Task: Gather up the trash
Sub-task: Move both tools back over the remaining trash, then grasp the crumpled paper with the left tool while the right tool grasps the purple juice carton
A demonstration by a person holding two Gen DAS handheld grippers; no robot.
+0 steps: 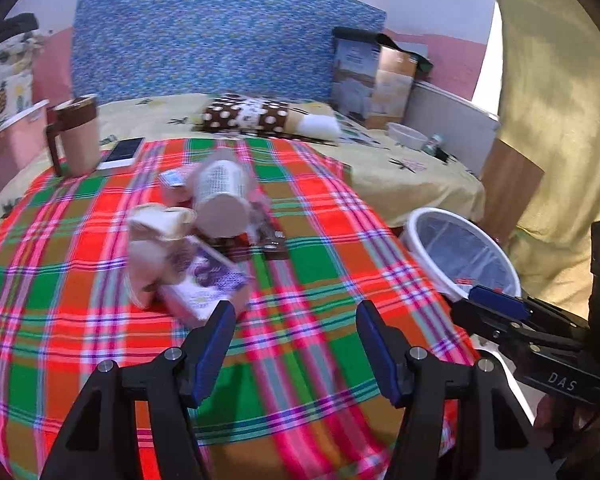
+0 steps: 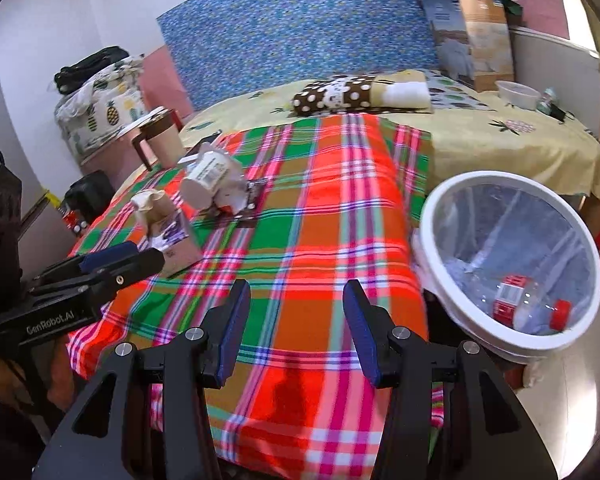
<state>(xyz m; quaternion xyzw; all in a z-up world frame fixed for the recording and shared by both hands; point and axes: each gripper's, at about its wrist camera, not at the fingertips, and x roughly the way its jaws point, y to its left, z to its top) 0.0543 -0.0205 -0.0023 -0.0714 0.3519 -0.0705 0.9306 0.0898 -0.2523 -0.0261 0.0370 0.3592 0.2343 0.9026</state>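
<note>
Both tools were found empty. The left tool [image 1: 296, 316] stood with its jaws apart above the checked cloth [image 1: 320, 240], with nothing between its blue pads. The right tool [image 2: 296, 300] was likewise spread and held nothing.

The trash lay in one heap on the cloth over the bed: a white cup [image 1: 222, 192] on its side, a crumpled paper cup [image 1: 156, 232], a small purple-printed box [image 1: 208, 280] and a dark wrapper [image 1: 272, 240] partly under the cup. The box lay nearest the left tool, just ahead of its left pad. The white bin [image 2: 432, 216] stood beside the bed on the right, lined with clear plastic, with a bottle [image 2: 528, 304] already at the bottom.

Assessment: the step in hand appeared to be the approach to the next piece. The box would be best taken across its narrow sides, one item at a time, so the heap is not scattered. The brown mug [image 1: 76, 136] and phone [image 1: 122, 152] behind looked like belongings and should be left.
</note>
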